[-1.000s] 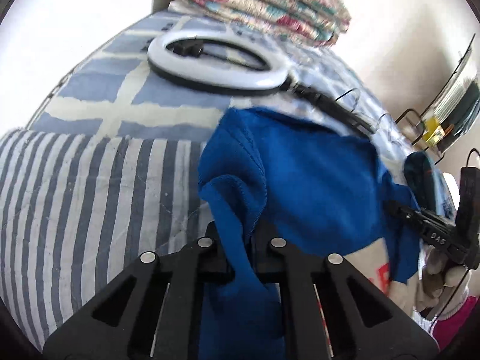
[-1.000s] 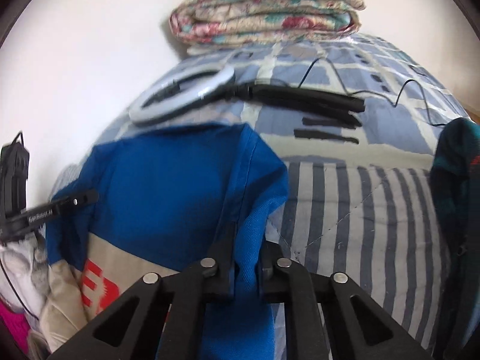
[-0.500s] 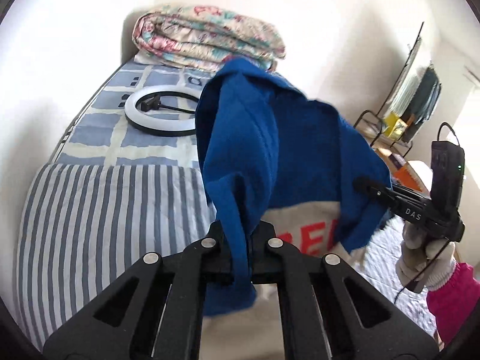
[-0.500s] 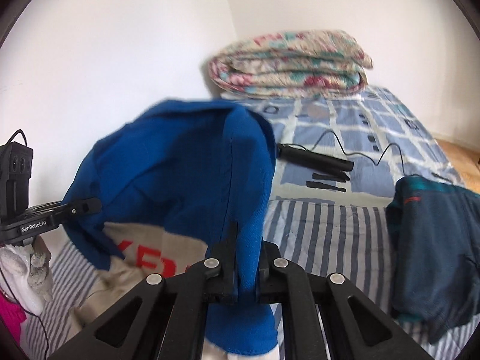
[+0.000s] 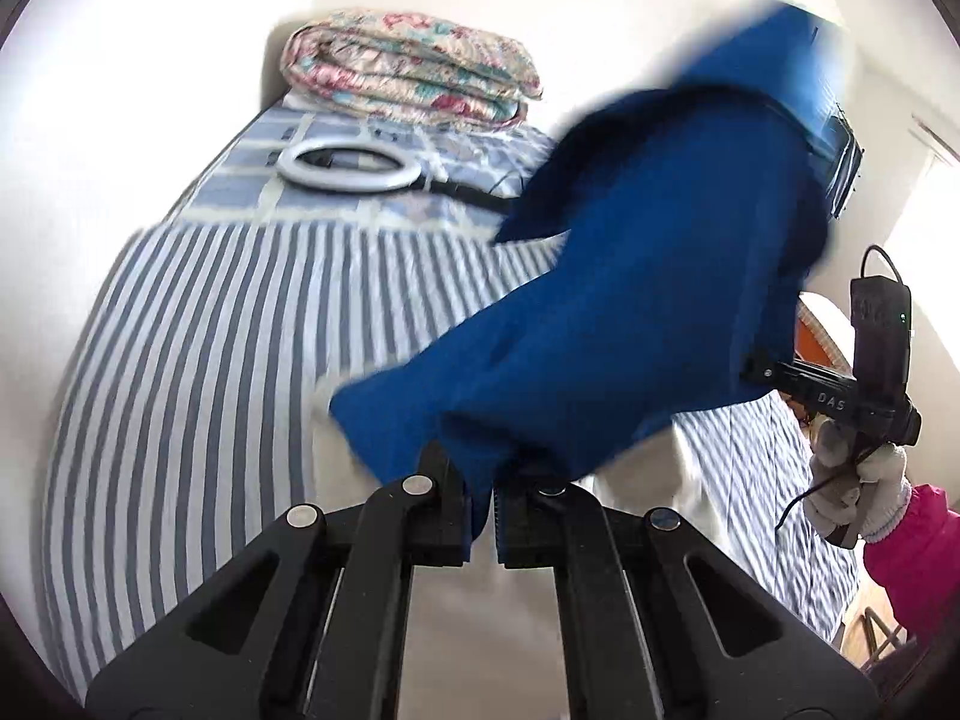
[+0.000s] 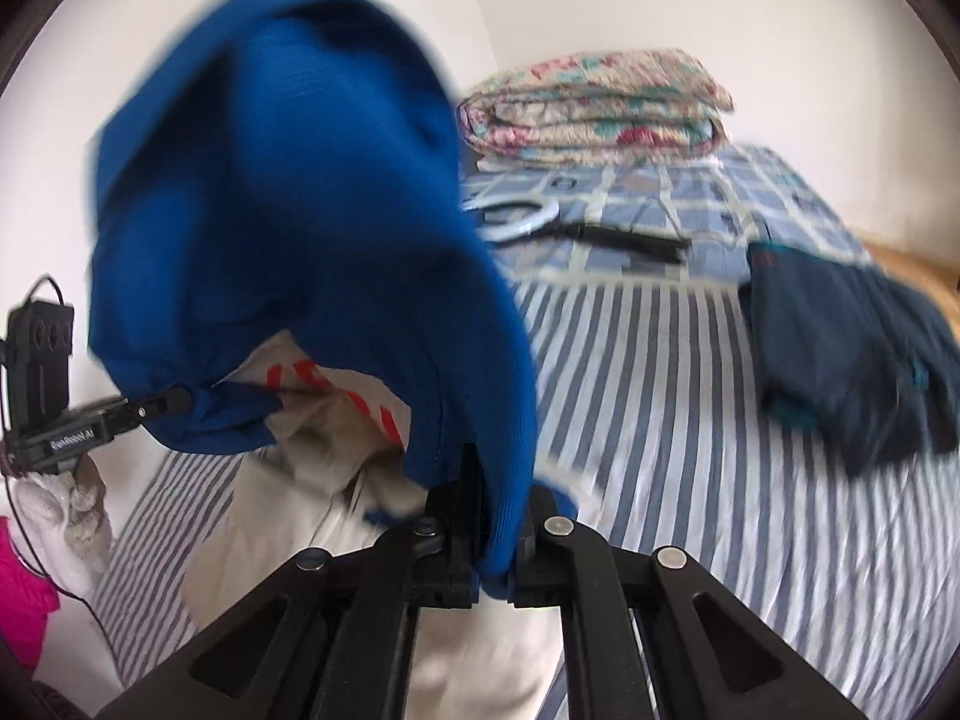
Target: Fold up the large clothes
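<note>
I read "DAS" on the right gripper. The left gripper carried a blurred label, seemingly "GenRobot.AI". Red letters on the garment were illegible.

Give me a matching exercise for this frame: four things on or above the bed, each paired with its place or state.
Things:
1. blue garment
2. floral quilt
3. ring light
4. dark teal clothing

Places or states:
A. folded, at the far end of the bed against the wall
B. lifted in the air, clamped by both the left tool and the right tool
C. lying flat on the checked cover
D. resting on the striped sheet, at the right in the right wrist view

Pairs: 1-B, 2-A, 3-C, 4-D
</note>
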`<state>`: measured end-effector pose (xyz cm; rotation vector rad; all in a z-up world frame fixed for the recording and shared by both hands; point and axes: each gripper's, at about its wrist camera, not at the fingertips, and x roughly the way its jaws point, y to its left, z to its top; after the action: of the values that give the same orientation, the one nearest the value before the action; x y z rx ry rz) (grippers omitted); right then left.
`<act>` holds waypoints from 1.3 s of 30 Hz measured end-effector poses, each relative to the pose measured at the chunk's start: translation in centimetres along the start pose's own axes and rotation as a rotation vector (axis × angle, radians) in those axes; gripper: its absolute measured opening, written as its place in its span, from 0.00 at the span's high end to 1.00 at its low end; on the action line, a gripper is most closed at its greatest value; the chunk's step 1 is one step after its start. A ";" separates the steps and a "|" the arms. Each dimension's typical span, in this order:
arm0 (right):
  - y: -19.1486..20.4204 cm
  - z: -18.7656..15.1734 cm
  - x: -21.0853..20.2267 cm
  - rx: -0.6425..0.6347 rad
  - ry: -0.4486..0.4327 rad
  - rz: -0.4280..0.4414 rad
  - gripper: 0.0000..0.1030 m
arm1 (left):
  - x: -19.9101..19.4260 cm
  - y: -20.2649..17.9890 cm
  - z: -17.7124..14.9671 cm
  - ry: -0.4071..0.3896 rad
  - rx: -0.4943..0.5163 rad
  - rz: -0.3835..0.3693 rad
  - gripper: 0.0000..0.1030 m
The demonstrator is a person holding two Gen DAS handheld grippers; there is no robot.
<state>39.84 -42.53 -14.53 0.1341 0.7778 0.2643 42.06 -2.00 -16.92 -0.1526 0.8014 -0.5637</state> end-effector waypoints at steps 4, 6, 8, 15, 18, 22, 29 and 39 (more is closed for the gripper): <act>1.0 -4.9 -1.6 -0.010 0.031 -0.016 0.96 | -1.0 0.9 -5.6 0.069 0.002 0.039 0.97; 1.4 -7.2 -2.4 -0.030 0.063 -0.053 0.91 | -1.7 0.8 -8.2 0.112 0.046 0.082 0.93; 1.3 -9.6 -3.3 -0.032 0.113 -0.081 0.70 | -2.6 0.5 -11.0 0.163 0.102 0.119 0.87; -0.6 -14.7 -7.8 0.094 0.142 -0.092 0.69 | -6.3 3.2 -15.4 0.215 -0.052 0.094 0.73; -1.5 -15.3 -9.1 0.215 0.116 0.012 0.51 | -8.3 5.4 -14.8 0.140 -0.279 0.009 0.44; -1.5 -15.6 -9.0 0.342 0.097 0.146 0.31 | -7.0 7.2 -13.5 0.134 -0.484 -0.103 0.38; -2.0 -15.3 -3.7 0.522 0.140 0.220 0.82 | -2.0 7.8 -12.9 0.174 -0.643 -0.210 0.80; -1.3 -18.0 -2.0 0.474 0.221 0.169 1.00 | -1.1 7.3 -15.2 0.247 -0.543 -0.093 0.96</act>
<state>25.95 -43.90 -26.15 0.6283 1.0419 0.2533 33.61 5.93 -29.28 -0.6308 1.1814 -0.4451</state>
